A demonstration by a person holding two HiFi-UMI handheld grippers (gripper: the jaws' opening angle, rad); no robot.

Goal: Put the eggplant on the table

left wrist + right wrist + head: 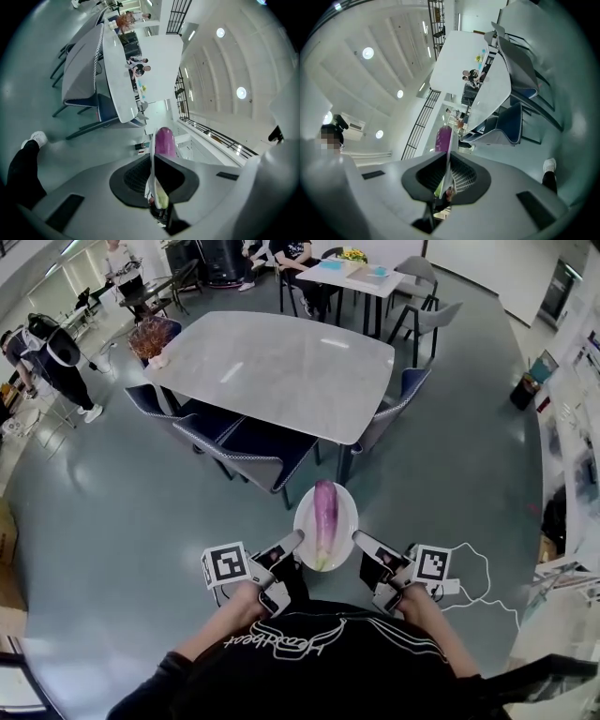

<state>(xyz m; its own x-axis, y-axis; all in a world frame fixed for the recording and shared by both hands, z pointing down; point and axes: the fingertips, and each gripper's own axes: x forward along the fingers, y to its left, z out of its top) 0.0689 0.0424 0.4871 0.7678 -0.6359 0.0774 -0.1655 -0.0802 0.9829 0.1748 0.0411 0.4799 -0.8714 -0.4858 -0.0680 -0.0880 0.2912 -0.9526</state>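
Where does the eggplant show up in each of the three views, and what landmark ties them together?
Head view: lower centre, the eggplant lies on the white plate.
Left gripper view: near centre, its purple end stands just right of the plate's edge-on rim.
Right gripper view: near centre, its purple end shows just left of that rim.
Shared landmark: the large grey table ahead, seen in all three.

Arms forward, left gripper [292, 540] and right gripper [361, 540] level, fingers [285, 546] clamped on opposite sides of plate [344, 505]
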